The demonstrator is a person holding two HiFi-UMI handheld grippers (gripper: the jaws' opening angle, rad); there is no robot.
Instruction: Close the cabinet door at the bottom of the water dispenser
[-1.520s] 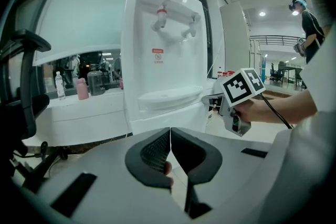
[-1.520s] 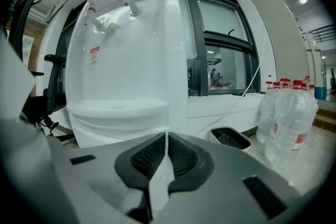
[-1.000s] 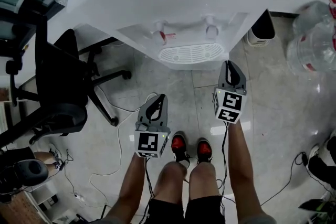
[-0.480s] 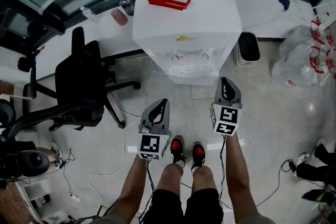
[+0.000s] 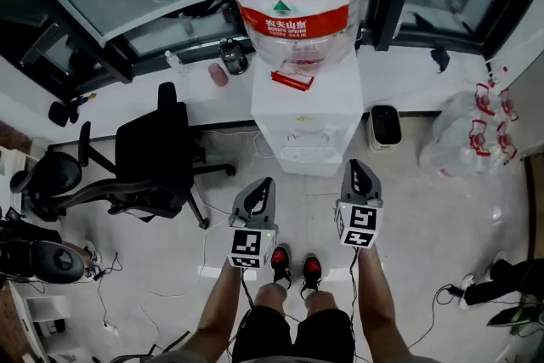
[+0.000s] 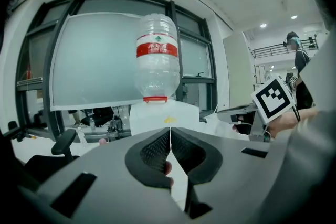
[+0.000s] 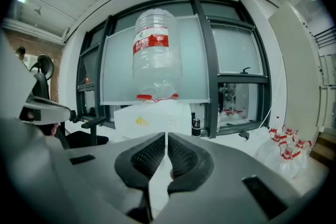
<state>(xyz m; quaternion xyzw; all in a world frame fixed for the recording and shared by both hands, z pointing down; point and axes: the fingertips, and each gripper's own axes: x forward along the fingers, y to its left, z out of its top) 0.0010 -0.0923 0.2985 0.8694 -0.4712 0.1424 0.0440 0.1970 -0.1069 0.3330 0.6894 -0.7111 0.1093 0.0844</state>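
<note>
Both your tongs are shut tight and hold nothing: the left tongs (image 5: 264,183) and the right tongs (image 5: 356,165). The water dispenser (image 5: 306,119) stands just ahead of their tips, between the two. Its cabinet door is low on the front, well below the tips. You can't see it from up here, so I can't tell if it is open or closed. I think the door is light and stiff and swings on a hinge. You need not grab it. Push with the shut tips on its flat face near the free edge. Push softly, so the tall dispenser does not rock. Count: one dispenser, one big bottle (image 5: 291,4) on top, two tongs, and one black chair (image 5: 157,157) left of the left tongs.
</note>
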